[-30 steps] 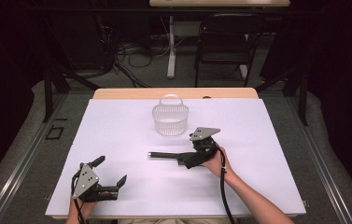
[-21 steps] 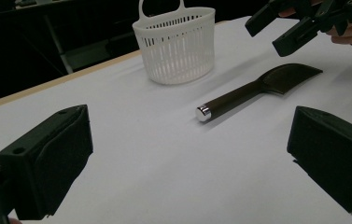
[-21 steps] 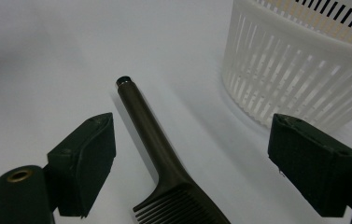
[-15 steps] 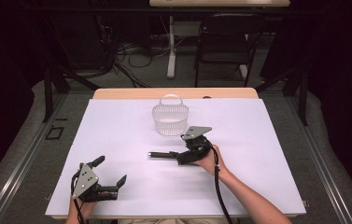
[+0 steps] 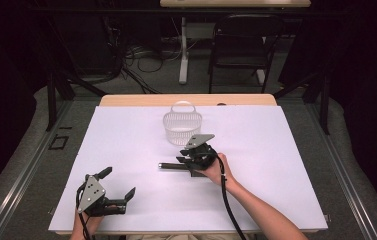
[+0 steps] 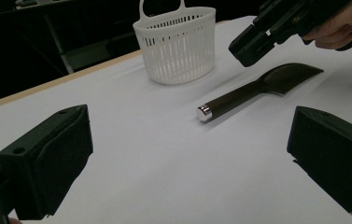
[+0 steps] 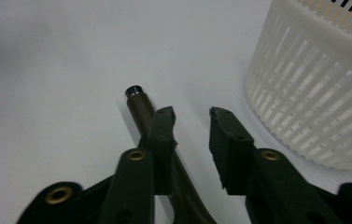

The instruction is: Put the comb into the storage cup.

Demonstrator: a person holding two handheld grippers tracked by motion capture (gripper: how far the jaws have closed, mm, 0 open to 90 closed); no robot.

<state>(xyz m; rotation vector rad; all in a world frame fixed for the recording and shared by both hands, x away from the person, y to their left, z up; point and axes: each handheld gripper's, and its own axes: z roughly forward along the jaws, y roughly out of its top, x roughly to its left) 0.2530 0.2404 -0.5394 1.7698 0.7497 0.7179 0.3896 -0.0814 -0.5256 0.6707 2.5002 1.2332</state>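
A dark utensil (image 5: 168,165) with a flat blade (image 6: 288,74) and a silver-capped handle (image 7: 138,105) lies on the white table. My right gripper (image 5: 182,162) hovers over its handle, pointing left. Its jaws have just been closing and now stand narrow (image 7: 192,114), with bare table in the gap between them. The handle runs under the left jaw, not between the pads. My left gripper (image 5: 119,182) rests near the front left edge, its jaws wide open (image 6: 190,140) and nothing between them.
A white slotted basket (image 5: 182,125) with a loop handle stands just beyond the utensil, close to the right gripper's far side (image 7: 313,93). The white sheet covers the table (image 5: 276,150); a wooden strip shows along its far edge. A chair and cables lie beyond.
The right gripper has slid left along the utensil toward its handle end, and its jaws have narrowed from wide apart. The utensil, basket and left gripper have stayed put.
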